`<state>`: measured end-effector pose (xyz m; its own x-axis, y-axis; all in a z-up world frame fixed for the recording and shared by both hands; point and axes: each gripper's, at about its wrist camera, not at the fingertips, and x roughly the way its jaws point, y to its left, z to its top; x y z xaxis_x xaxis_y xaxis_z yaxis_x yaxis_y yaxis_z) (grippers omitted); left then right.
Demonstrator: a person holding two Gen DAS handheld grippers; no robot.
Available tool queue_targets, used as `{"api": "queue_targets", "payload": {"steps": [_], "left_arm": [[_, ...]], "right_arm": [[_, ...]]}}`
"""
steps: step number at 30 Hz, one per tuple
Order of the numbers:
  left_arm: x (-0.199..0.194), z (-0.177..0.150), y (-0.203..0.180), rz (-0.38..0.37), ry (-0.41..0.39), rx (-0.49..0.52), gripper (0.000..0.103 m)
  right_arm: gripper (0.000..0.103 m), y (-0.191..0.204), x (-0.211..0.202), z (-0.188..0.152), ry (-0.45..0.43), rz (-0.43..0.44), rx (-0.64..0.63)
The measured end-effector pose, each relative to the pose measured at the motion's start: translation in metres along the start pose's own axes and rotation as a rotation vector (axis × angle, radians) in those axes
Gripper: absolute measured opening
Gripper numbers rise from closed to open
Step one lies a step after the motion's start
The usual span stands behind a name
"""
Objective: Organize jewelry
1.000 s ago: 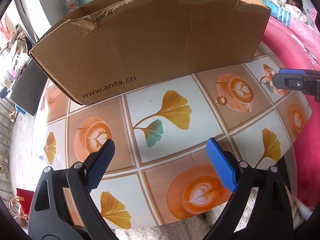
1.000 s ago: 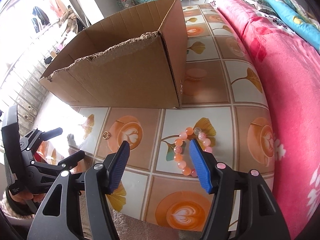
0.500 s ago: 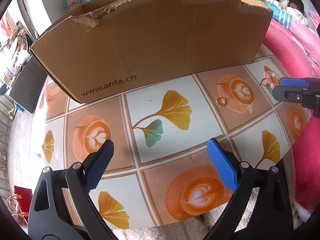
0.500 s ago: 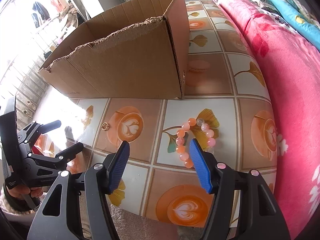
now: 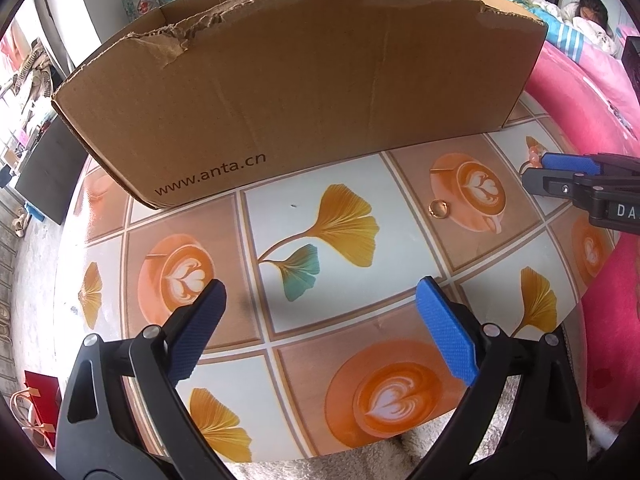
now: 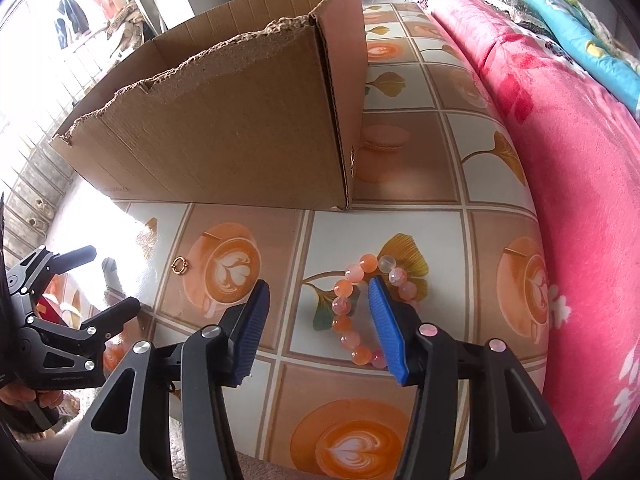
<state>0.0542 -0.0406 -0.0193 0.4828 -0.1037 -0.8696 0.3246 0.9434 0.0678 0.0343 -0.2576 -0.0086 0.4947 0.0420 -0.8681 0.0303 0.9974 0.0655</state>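
Your right gripper (image 6: 316,320) is down at the pink bead bracelet (image 6: 362,304), jaws closing; its right pad sits inside the loop, the left pad out to the left, so the loop's left run of beads lies between them, not yet pinched. Your left gripper (image 5: 320,328) hangs with jaws wide apart and nothing between them, above the patterned tabletop (image 5: 352,184). A small gold ring (image 5: 439,209) lies left of the bracelet. Beyond both, on the far side, stands the open cardboard box (image 6: 224,132).
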Motion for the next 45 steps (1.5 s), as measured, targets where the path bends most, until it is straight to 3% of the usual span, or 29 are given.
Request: {"api": "queue_targets", "payload": {"steps": [9, 18, 45], "left_arm": [[-0.001, 0.002, -0.001, -0.001, 0.0, -0.005, 0.093], [0.0, 0.005, 0.001, -0.003, 0.001, -0.006, 0.093], [0.0, 0.006, 0.0, -0.004, 0.0, -0.008, 0.094]], "right_arm": [[0.021, 0.013, 0.008, 0.007, -0.029, -0.018, -0.041], [0.02, 0.026, 0.015, 0.014, -0.045, 0.019, -0.056], [0.02, 0.029, 0.016, 0.012, -0.054, 0.014, -0.067]]}}
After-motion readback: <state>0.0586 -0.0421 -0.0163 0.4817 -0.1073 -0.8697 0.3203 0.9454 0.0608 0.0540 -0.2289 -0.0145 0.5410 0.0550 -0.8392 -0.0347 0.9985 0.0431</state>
